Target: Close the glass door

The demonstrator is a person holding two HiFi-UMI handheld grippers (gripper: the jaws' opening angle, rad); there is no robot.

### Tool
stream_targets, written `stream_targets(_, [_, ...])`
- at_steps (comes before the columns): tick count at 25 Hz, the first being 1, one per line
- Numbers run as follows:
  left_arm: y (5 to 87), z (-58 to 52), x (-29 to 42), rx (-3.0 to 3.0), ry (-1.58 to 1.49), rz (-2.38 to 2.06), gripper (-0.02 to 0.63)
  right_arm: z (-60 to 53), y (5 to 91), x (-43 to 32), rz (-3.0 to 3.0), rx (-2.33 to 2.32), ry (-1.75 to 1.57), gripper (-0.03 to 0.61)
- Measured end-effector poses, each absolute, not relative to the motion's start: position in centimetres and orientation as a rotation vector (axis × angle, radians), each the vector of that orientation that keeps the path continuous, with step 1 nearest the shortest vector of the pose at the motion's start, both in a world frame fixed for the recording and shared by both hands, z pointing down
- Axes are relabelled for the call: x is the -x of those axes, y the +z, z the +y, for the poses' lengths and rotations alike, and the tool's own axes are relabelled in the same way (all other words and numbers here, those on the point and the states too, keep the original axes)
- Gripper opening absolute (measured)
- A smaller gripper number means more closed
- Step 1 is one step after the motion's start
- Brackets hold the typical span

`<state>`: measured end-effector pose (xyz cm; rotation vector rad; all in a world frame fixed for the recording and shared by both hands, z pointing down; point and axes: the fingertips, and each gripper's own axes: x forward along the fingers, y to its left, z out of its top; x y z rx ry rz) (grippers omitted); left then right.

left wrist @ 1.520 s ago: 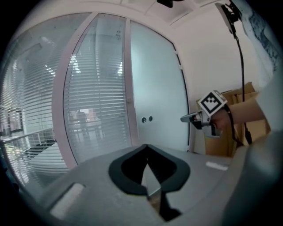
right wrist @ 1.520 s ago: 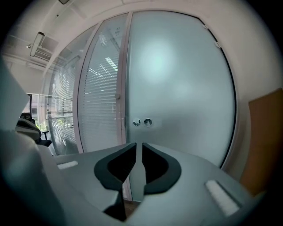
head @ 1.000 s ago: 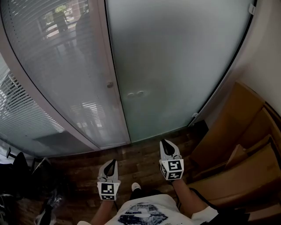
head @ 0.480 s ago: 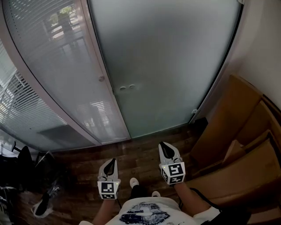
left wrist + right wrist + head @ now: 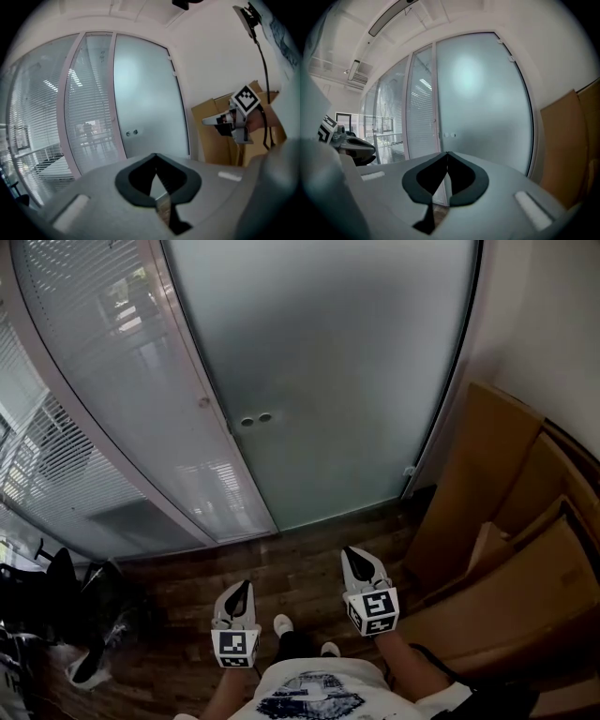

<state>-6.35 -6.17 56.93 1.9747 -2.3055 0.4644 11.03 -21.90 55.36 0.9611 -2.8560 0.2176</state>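
Observation:
The frosted glass door (image 5: 328, 381) stands ahead of me, its edge flush against the pale frame post (image 5: 202, 404). Two small round fittings (image 5: 255, 418) sit near that edge; in the left gripper view the fittings (image 5: 132, 133) show at mid height. My left gripper (image 5: 242, 584) hangs low over the wooden floor, shut and empty, well short of the door. My right gripper (image 5: 350, 551) is beside it, a little further forward, also shut with nothing in it. In their own views the left gripper (image 5: 155, 154) and right gripper (image 5: 447, 153) both point at the door.
A fixed glass wall with blinds (image 5: 84, 409) runs off to the left. Flattened cardboard boxes (image 5: 506, 521) lean against the right wall. Dark office chairs (image 5: 56, 606) crowd the lower left. The person's shoes (image 5: 281, 624) stand on the dark wooden floor (image 5: 300, 549).
The door's fittings have slid up and left in the head view and more cardboard shows at the right. Both grippers keep their places in the picture, shut and empty.

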Motion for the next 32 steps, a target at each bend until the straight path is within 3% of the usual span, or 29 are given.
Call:
stream_targets(14, [56.5,-3.2,4.7,-1.908,0.478,-2.370,0.000,-19.7,54.1,-11.0,-2.927,-0.857,0.221,0.009])
stream_targets(32, [56.9,-1.7,8.1,-1.887,0.468,-2.349,0.000,-15.8,54.1,-6.1,-2.963,-0.731,0.270,0.008])
